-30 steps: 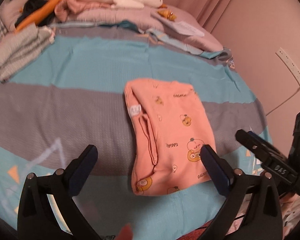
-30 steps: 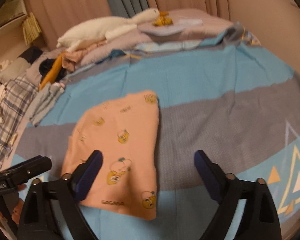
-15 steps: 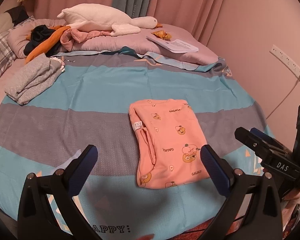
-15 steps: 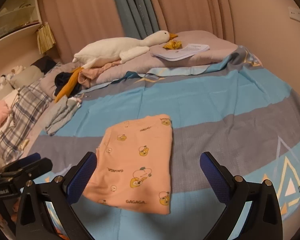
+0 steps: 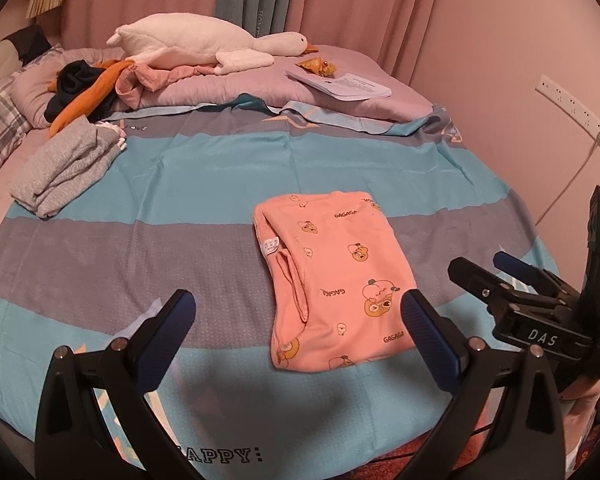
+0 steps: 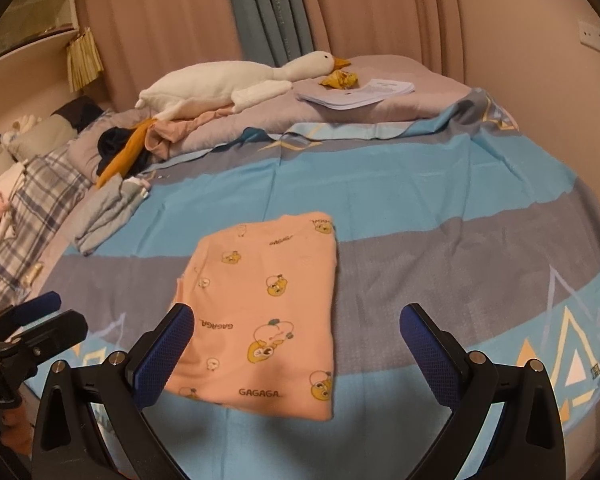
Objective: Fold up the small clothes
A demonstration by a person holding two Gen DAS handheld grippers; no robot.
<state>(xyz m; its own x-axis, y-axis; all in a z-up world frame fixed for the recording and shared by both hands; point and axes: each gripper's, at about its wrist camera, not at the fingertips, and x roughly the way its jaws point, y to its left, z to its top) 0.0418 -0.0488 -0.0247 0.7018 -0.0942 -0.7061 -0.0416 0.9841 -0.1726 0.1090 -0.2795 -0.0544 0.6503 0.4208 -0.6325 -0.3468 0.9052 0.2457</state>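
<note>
Bare bedspread (image 5: 180, 184) around folded garment (image 5: 336, 280)

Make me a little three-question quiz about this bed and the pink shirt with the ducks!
1. True or false: the left gripper is squeezing the pink shirt.
2. What lies at the head of the bed? A) a white goose toy B) a red ball C) a shoe
3. Fill in: the word printed on the shirt is ____.

Key:
1. False. Both it and the right gripper are open and hold nothing; the shirt lies folded on the striped blanket.
2. A
3. GAGAGA
</note>
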